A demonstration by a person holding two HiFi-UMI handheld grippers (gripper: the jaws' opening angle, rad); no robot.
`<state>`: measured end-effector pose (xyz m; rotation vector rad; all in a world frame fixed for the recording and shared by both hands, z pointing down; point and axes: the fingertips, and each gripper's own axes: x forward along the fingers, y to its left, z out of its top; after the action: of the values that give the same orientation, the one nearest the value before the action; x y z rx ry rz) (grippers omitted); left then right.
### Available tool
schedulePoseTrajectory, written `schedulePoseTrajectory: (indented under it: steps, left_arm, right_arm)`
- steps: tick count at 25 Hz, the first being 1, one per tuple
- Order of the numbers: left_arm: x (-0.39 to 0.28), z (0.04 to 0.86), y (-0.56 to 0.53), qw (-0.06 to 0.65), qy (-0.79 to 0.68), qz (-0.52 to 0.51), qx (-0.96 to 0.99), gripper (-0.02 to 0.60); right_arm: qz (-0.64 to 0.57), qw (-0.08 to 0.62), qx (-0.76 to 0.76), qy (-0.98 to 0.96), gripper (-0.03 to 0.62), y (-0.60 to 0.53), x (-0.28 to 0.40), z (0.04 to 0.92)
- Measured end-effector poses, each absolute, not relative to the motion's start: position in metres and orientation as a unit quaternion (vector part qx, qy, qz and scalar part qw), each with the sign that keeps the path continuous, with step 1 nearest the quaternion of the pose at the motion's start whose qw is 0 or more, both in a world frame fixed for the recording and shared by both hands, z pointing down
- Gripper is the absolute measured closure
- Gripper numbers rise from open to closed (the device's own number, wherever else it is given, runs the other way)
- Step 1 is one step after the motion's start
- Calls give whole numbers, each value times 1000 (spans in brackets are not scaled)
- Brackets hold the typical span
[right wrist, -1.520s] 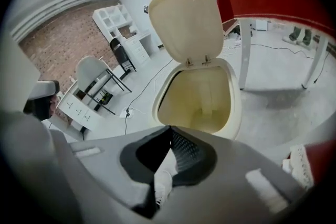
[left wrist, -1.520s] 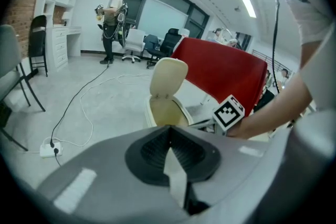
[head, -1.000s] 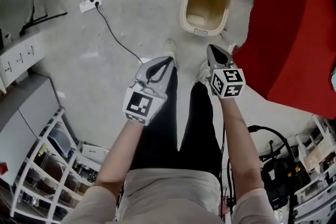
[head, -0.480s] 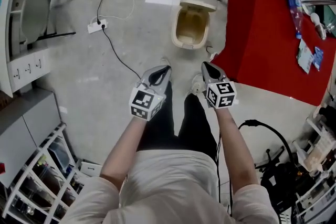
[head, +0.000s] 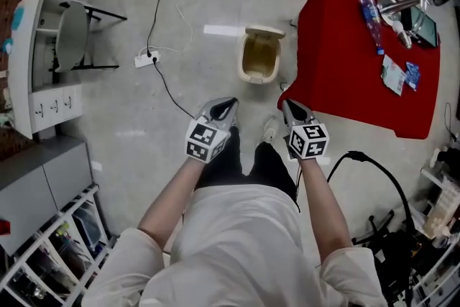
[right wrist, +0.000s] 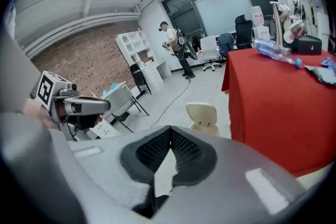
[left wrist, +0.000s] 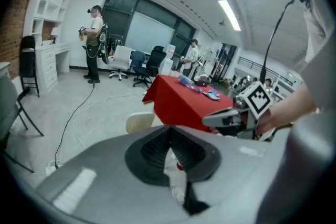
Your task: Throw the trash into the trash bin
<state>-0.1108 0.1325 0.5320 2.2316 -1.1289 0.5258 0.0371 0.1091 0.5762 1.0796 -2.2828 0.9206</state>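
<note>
Left grey gripper (head: 231,103) and right grey gripper (head: 287,104) sit closed, empty, near beige open-lidded plastic trash bin (head: 259,58); open jaws early for blue-white wrappers (head: 393,74) right of bin.

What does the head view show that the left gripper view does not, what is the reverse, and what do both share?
Only the head view: the white wire shelving rack and the square-marker cube on the left hand-held gripper. Only the left gripper view: a standing person by the dark windows and the long ceiling lights. Both: the table under a red cloth, the open beige plastic trash bin and the right hand-held gripper.
</note>
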Motion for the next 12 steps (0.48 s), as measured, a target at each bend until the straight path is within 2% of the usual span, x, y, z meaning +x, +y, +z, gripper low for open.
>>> schedulePoseTrajectory:
  steps: [12]
  left_arm:
    - [-94,470,143,283,-378,194,860,578]
  right_arm:
    - [297,183,429,-833,594,125,50,480]
